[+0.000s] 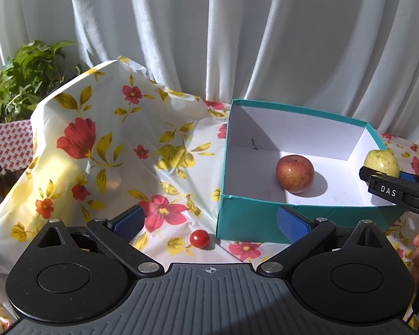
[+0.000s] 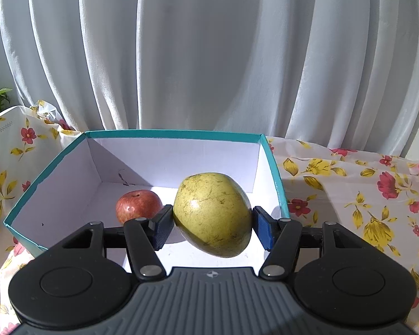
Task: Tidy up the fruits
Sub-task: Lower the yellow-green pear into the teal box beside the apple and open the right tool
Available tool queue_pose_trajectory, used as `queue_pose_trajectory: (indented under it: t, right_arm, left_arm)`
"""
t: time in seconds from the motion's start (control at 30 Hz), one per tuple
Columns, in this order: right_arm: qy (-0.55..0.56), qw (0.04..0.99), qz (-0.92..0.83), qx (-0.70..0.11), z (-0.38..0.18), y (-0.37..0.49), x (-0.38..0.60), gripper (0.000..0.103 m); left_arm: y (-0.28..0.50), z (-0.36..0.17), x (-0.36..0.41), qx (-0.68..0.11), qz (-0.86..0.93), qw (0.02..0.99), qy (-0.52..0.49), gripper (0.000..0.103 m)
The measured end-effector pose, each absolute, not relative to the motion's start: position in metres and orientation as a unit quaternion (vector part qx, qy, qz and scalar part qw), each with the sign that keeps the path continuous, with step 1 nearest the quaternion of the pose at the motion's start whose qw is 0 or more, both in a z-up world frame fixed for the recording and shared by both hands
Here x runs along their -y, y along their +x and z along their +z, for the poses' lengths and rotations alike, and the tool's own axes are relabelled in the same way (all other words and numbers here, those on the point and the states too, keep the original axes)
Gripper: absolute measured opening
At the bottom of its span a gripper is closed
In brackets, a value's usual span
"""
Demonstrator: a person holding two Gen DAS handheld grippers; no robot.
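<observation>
The yellow-green fruit is clamped crosswise in the right tongs, hung just over the teal box beside the apple, while the cherry tomato is left below the released left tongs.

Right gripper cut off by frame edge, hiding lower pear.

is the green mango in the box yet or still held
Held, not set down. The right gripper is shut on the green mango, hanging above the floor of the teal box, where only the red apple rests.
</observation>
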State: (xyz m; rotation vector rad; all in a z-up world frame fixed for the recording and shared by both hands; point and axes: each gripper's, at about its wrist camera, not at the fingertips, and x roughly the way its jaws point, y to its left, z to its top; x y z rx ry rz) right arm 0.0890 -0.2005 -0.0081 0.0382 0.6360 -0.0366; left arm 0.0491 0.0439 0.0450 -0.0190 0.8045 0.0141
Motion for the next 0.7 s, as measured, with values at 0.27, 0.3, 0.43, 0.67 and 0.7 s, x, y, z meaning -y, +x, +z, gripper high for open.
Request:
queue_pose_trajectory:
  t: [0.27,0.3,0.43,0.67,0.7]
  right_arm:
    - [0.009,0.94,-0.035,-0.34,-0.024,0.101,0.2,0.061]
    - [0.006,0.938,-0.037,-0.344,-0.026,0.103,0.2,0.061]
    - [-0.014,0.937,-0.038,-0.348,-0.029,0.107,0.193,0.061]
    - [-0.049,0.93,-0.041,-0.363,-0.034,0.116,0.187,0.061]
    - [-0.051,0.928,-0.041,-0.366,-0.034,0.118,0.186,0.061]
  left_arm:
    - [0.049,0.043,-0.045,-0.397,0.007,0.918,-0.01,0.103]
    - [0.049,0.043,-0.045,-0.397,0.007,0.918,-0.01,0.103]
    - [0.05,0.042,-0.046,-0.402,0.006,0.916,-0.012,0.103]
    - [0.05,0.037,-0.052,-0.412,0.006,0.911,-0.021,0.103]
    - [0.05,0.036,-0.053,-0.415,0.005,0.909,-0.022,0.103]
